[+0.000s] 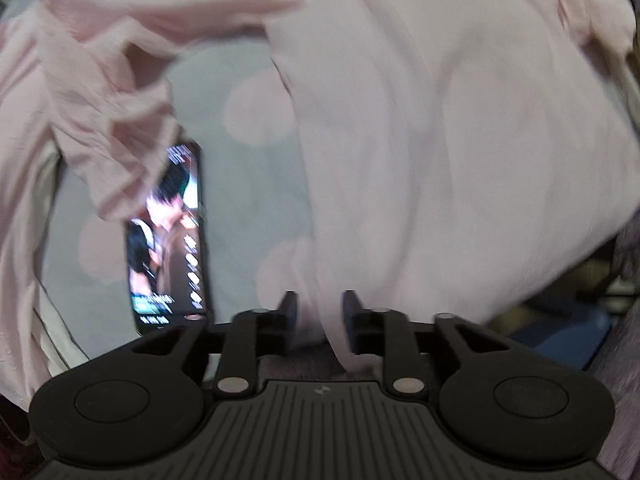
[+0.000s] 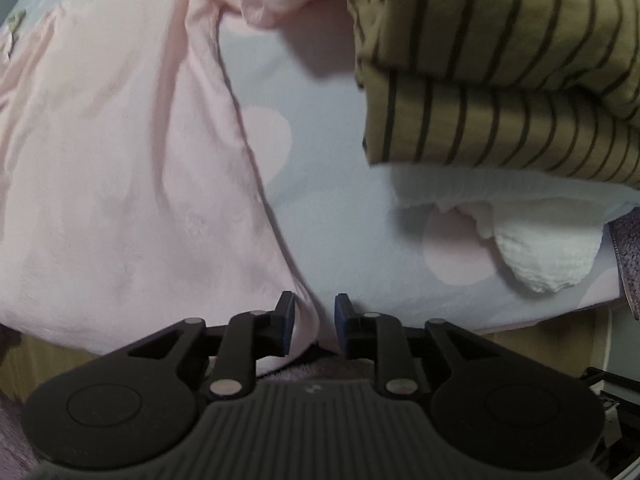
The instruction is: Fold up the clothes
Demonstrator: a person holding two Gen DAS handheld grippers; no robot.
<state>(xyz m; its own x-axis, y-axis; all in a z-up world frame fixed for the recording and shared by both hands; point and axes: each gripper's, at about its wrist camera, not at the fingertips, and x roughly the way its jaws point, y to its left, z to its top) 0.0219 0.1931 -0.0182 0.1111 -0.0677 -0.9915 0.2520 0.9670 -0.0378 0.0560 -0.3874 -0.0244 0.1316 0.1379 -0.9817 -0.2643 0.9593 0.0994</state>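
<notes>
**Pink garment lying spread on the bed, both jaws parted around its hem**

Pink garment (image 1: 460, 140) is lying flat across a pale sheet with pink dots (image 2: 328, 184), which looks to be a bed. One ruffled sleeve (image 1: 108, 128) is bunching up to the left in the left wrist view, its cuff resting partly over a lit phone (image 1: 168, 240). Left view is motion-blurred.

Handling, as judged: the fabric is reading as thin, light and very limp, likely draping and sliding over the sheet rather than keeping a crease by itself. Nothing fragile in it, though the phone under the sleeve is. Best hold is looking like the hem edge or a side seam, pinched at two well-separated points so the panel lifts evenly.

Left hand-held gripper (image 1: 320, 320) is pointing down over the near hem; its jaws are standing narrowly apart with a fold of pink cloth running between them, and no pinch is showing.

Right hand-held gripper (image 2: 314, 320) is likewise narrowly parted, the hem corner lying between the jaws against the left one, not clamped.

A folded brown striped garment (image 2: 500, 80) is sitting on white knit fabric (image 2: 536, 256) to the right, apart from the pink one.
</notes>
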